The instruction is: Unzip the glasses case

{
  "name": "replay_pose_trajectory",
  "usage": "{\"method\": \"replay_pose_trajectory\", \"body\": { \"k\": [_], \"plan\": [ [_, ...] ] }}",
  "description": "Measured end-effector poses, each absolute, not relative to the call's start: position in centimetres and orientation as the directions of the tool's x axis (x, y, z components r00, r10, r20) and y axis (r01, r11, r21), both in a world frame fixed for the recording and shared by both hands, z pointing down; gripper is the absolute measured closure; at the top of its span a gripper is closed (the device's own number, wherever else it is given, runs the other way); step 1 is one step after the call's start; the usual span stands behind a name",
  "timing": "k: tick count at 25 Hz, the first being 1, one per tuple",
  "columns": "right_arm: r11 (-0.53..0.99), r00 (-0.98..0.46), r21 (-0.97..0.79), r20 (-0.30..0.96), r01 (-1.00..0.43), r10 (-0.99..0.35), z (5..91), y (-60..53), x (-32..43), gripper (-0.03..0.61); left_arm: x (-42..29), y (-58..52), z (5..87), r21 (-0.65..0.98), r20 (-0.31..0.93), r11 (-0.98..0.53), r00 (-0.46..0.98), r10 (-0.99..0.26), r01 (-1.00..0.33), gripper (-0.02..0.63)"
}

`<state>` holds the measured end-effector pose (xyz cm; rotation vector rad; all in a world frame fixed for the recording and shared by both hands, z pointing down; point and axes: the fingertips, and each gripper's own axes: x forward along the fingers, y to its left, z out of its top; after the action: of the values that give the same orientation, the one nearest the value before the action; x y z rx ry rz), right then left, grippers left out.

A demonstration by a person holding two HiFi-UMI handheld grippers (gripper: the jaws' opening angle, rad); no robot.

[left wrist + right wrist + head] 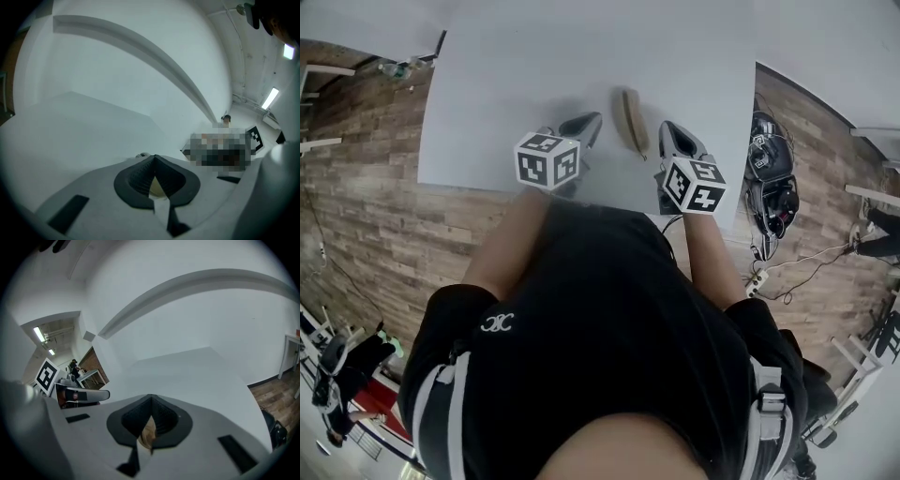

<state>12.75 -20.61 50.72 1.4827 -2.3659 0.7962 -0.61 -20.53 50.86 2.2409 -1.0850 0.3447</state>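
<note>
The left tool [585, 127] is closed tight; the right tool [676, 138] is closed too; the tan glasses case [630, 120] lies between them on the white worktop [502, 94].

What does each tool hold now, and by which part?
Nothing is held. The left tool and the right tool are both shut and empty; the glasses case lies on the table between them, apart from both.
</note>
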Motion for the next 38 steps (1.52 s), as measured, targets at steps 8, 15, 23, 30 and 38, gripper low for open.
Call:
{"method": "replay_pose_trajectory", "body": {
  "k": [8,15,23,30,38],
  "plan": [
    [0.322,-0.451,-0.339,0.434,-0.884,-0.78,49.4,-19.2,7.4,0.565,-5.5,-18.7,51.4,0.412,0.472,-0.485,0.636,-0.61,-0.771,0.609],
    [0.303,-0.415,-0.297,0.472,-0.906,-0.778,49.3,-17.6,6.5,0.565,-8.3,-18.6,51.6,0.434,0.452,-0.428,0.603,-0.658,-0.793,0.609],
    [0.333,-0.446,-0.311,0.443,-0.89,-0.778,48.1,-18.2,10.4,0.565,-4.0,-17.7,50.4,0.464,0.422,-0.386,0.582,-0.695,-0.797,0.609],
    [0.468,-0.568,-0.324,0.41,-0.822,-0.714,48.3,-19.8,20.0,0.566,5.9,-18.2,49.5,0.414,0.428,-0.287,0.463,-0.776,-0.864,0.609],
    [0.598,-0.686,-0.338,0.401,-0.726,-0.607,49.0,-20.1,28.0,0.565,15.7,-16.0,49.0,0.367,0.476,-0.163,0.336,-0.813,-0.916,0.609]
  ]
}}
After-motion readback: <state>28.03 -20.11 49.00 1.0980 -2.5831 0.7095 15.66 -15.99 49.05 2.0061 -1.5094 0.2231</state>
